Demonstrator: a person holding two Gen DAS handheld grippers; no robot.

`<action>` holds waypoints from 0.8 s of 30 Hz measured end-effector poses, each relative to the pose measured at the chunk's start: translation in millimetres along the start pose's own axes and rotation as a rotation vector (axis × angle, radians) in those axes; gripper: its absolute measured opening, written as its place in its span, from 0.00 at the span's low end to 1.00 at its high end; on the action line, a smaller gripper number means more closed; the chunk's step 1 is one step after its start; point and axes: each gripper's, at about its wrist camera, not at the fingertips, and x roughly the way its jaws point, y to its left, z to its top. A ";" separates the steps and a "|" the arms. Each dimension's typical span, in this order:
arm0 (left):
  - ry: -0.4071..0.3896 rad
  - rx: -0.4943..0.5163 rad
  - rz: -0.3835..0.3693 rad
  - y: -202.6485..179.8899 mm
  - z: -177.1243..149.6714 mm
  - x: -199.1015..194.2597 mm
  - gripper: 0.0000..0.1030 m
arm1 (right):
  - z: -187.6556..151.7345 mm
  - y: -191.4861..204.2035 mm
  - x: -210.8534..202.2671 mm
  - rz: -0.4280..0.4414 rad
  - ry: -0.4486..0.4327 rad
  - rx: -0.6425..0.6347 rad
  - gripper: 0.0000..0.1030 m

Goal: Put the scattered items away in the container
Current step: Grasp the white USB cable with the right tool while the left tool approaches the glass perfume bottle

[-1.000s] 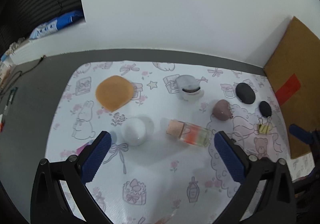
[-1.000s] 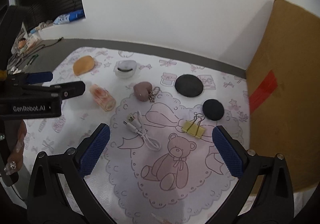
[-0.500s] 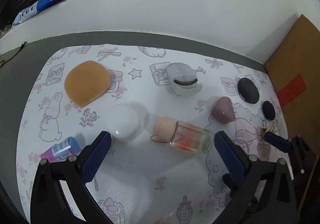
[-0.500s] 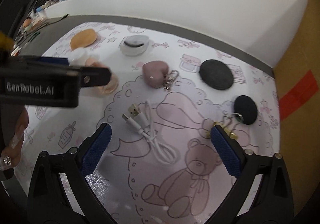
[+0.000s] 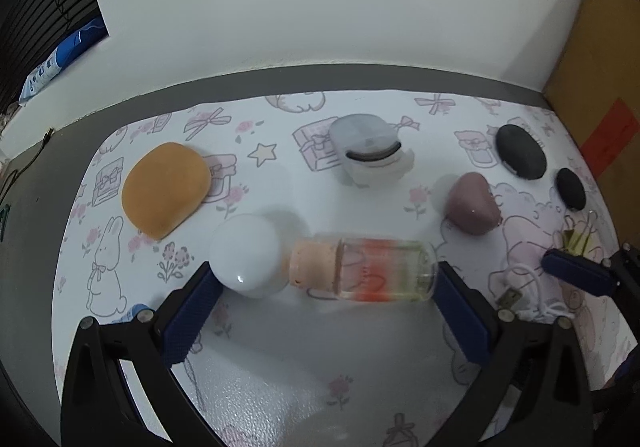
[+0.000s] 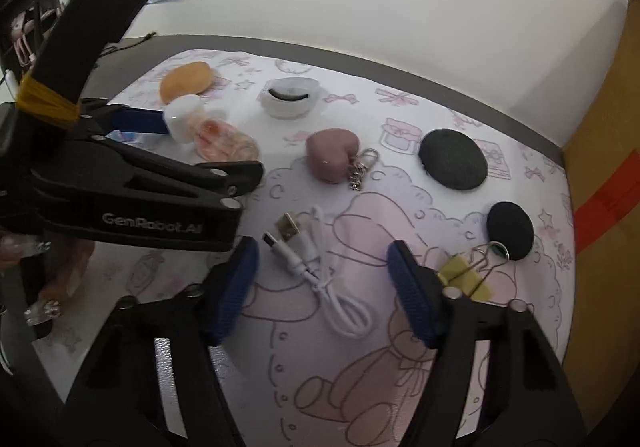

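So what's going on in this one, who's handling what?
A person works two handheld grippers over a patterned mat scattered with small items. The left gripper is open, its fingers straddling a clear bottle that lies on its side, not yet clamped. The right gripper is open over a white USB cable, a yellow binder clip beside its finger. Nothing is lifted, and no container is in view.

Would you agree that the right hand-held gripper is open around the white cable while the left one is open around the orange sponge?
Not quite. In the left wrist view, the left hand-held gripper is open around the glass bottle, not the orange sponge. The right hand-held gripper is indeed open around the white cable.
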 end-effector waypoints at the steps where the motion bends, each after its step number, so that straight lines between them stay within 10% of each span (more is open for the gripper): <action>1: -0.003 0.009 -0.006 -0.5 -0.3 -1.4 0.94 | 1.2 2.2 -0.8 0.005 0.002 -0.009 0.58; 6: -0.011 0.040 -0.024 -6.1 -2.5 -9.5 0.71 | 2.2 13.4 -2.9 0.023 0.005 -0.049 0.25; 11: -0.028 0.064 -0.032 -18.9 -5.3 -16.6 0.29 | 1.7 12.8 -3.0 0.024 0.010 -0.041 0.21; 24: -0.021 0.018 -0.041 -12.1 -1.8 -17.7 0.08 | -2.3 7.0 -2.4 0.041 0.006 -0.006 0.21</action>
